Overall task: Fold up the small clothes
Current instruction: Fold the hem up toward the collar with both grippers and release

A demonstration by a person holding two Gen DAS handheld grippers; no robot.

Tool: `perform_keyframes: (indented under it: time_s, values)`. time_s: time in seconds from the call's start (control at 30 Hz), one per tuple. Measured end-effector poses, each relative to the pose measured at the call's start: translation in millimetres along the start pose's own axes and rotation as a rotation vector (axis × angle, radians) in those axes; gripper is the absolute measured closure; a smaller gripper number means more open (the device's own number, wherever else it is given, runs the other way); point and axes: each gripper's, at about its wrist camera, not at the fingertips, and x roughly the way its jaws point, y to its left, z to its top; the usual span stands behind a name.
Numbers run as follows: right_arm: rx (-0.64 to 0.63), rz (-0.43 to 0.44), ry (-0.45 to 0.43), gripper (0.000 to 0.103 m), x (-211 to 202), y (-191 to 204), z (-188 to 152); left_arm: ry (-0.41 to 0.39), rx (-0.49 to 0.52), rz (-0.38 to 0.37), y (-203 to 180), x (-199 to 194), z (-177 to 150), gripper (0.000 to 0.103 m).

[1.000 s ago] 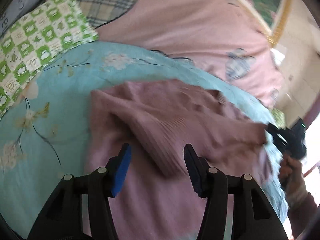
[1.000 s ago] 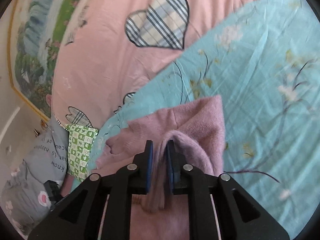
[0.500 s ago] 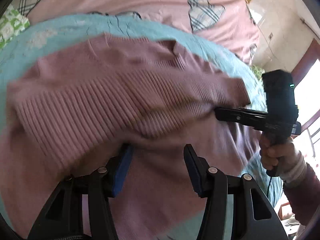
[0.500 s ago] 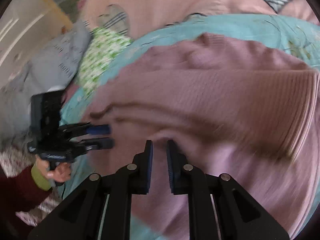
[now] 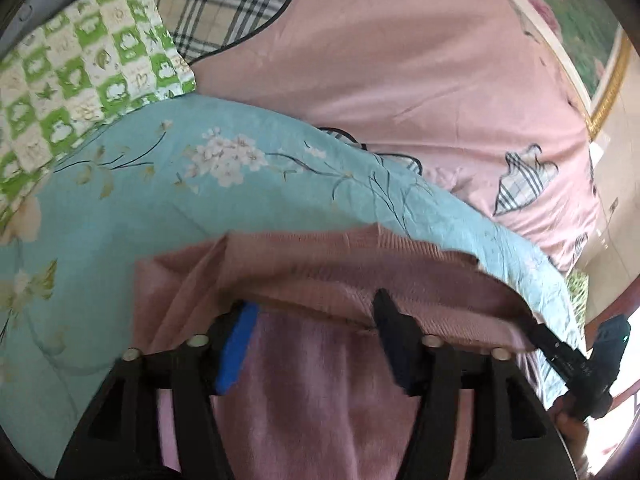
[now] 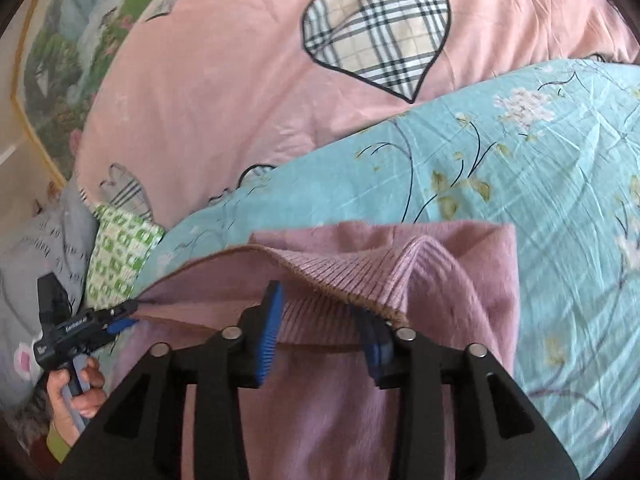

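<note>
Underneath everything lies a bed, spread with a pink sheet point(image 6: 224, 92) printed with plaid hearts, and over that a turquoise floral quilt point(image 5: 132, 216) that carries my work. A green-and-white checked pillow point(image 5: 76, 64) sits at the quilt's far edge, with a grey printed cushion point(image 6: 44, 248) beside it. A gold-framed landscape picture point(image 5: 576, 20) hangs on the wall beyond the bed.

The mauve knitted sweater point(image 6: 460, 264) lies on the quilt, directly below both cameras, its ribbed hem lifted into a fold across the body.

My left hand-held gripper point(image 5: 316, 320) has its jaws spread wide; the raised ribbed edge of the sweater runs across just at the fingertips. From the right wrist view the same tool shows at the far left, and there its tips seem to meet the corner of the lifted hem, though the jaws look parted and I cannot say for certain that it pinches the cloth. My left hand point(image 6: 76, 388) wraps its handle.

My right hand-held gripper point(image 6: 320, 312) is likewise released, jaws well apart, with the folded ribbed hem draped over the space between the blue pads point(image 6: 272, 320) and resting against them. In the left wrist view that tool reaches in from the right edge, its tips against the sweater's far corner.
</note>
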Motion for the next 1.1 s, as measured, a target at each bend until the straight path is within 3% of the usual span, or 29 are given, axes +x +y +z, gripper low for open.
perform_keyframes:
  time_s: [0.13,0.27,0.47,0.77,0.87,1.0,1.1]
  values:
    - [-0.025,0.014,-0.018,0.056,-19,0,-12,-0.026,0.052,-0.015,-9,-20,-15,0.034]
    - [-0.027,0.021,-0.056,0.055,-33,2,3,-0.042,0.081,0.003,-17,-37,-9,0.034]
    - [-0.047,0.021,-0.122,0.043,-56,10,7,-0.005,0.080,0.010,-9,-48,-26,0.033]
    - [0.021,0.073,0.006,0.043,-56,-7,-61,0.071,0.034,-0.026,10,-61,-102,0.033]
    - [0.053,0.003,0.044,0.043,-61,-20,-84,0.072,0.043,0.000,17,-65,-121,0.033]
    - [0.142,-0.060,0.020,0.043,-84,-45,-97,0.062,0.046,0.057,30,-74,-135,0.036]
    - [0.173,-0.066,-0.042,0.043,-105,-52,-101,0.023,0.025,0.055,34,-90,-142,0.036]
